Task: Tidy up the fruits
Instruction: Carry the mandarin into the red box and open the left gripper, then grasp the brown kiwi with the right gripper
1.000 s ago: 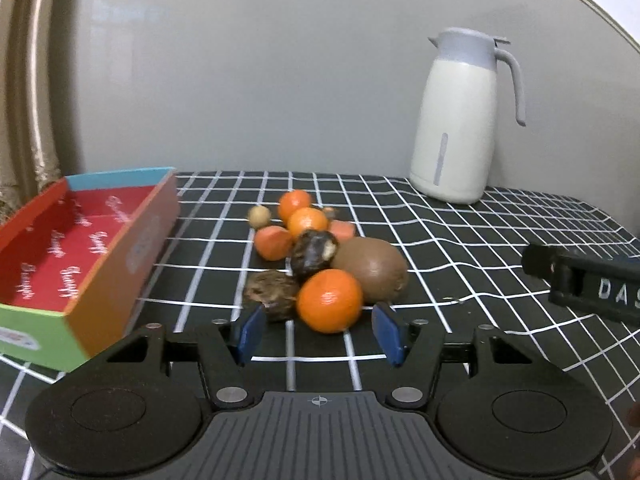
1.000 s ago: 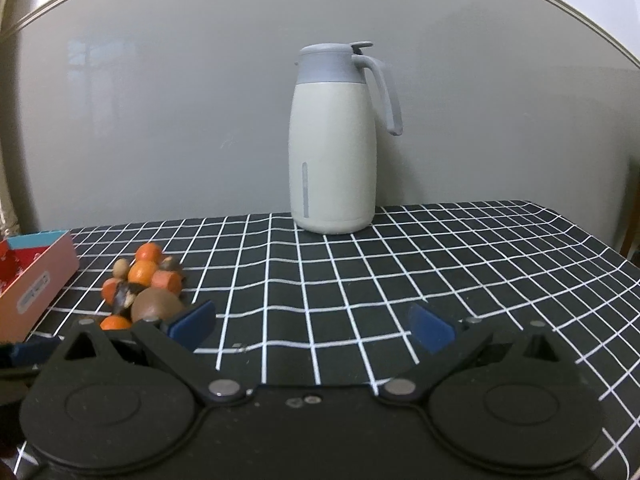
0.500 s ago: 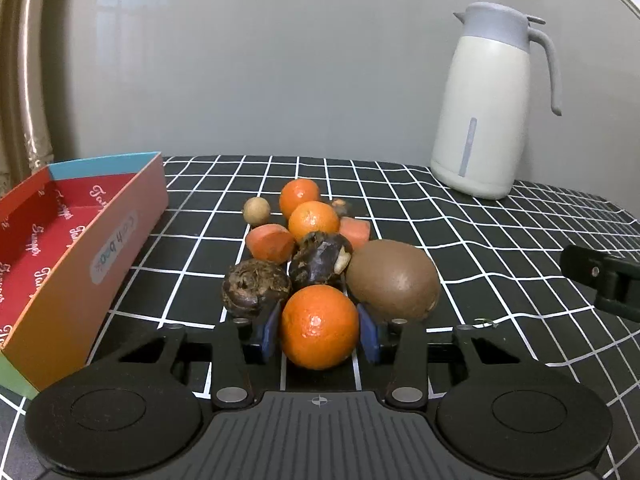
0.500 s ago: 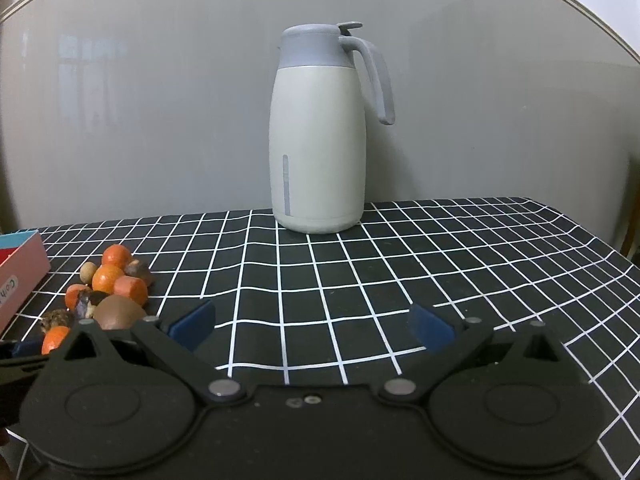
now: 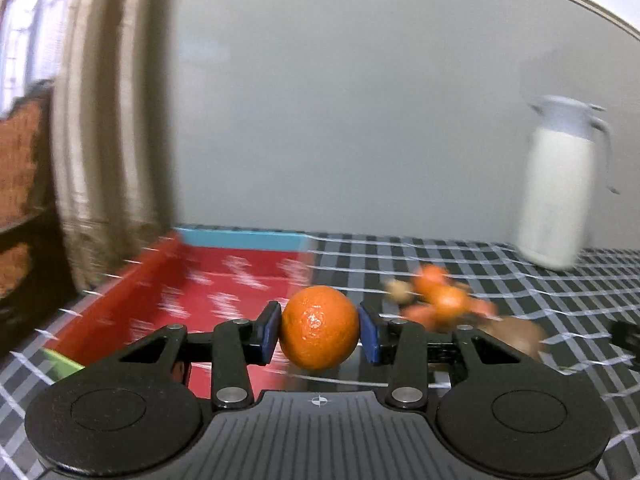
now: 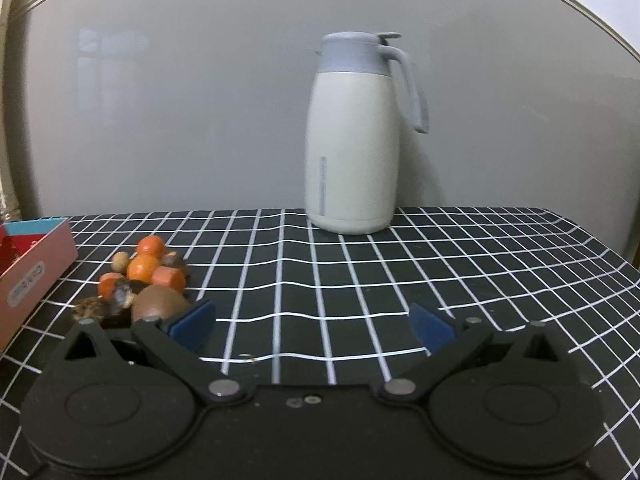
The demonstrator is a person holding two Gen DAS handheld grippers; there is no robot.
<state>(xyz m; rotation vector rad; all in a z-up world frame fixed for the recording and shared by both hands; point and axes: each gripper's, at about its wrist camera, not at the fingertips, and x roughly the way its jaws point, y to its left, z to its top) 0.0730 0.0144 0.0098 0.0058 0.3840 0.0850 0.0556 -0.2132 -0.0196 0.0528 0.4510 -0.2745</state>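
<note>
My left gripper (image 5: 319,328) is shut on an orange mandarin (image 5: 319,327), its blue pads pressed on both sides, and holds it lifted before the red-lined box (image 5: 224,280). The left wrist view is blurred by motion; the fruit pile (image 5: 440,304) lies to the right of the box. In the right wrist view the pile (image 6: 140,280) holds two mandarins, orange chunks, dark wrinkled fruits, a small tan ball and a brown kiwi (image 6: 158,306). My right gripper (image 6: 312,326) stands open over the checked cloth, just right of the kiwi, with nothing between its fingers.
A cream thermos jug (image 6: 352,140) with a grey lid stands at the back of the black-and-white checked tablecloth (image 6: 440,272). The pink-sided box (image 6: 32,272) sits at the left edge. A curtain (image 5: 104,120) hangs beyond the box on the left.
The left gripper closed on the front mandarin, lifted it out of the pile and swung left toward the box. The right gripper stayed open and turned slightly left.
</note>
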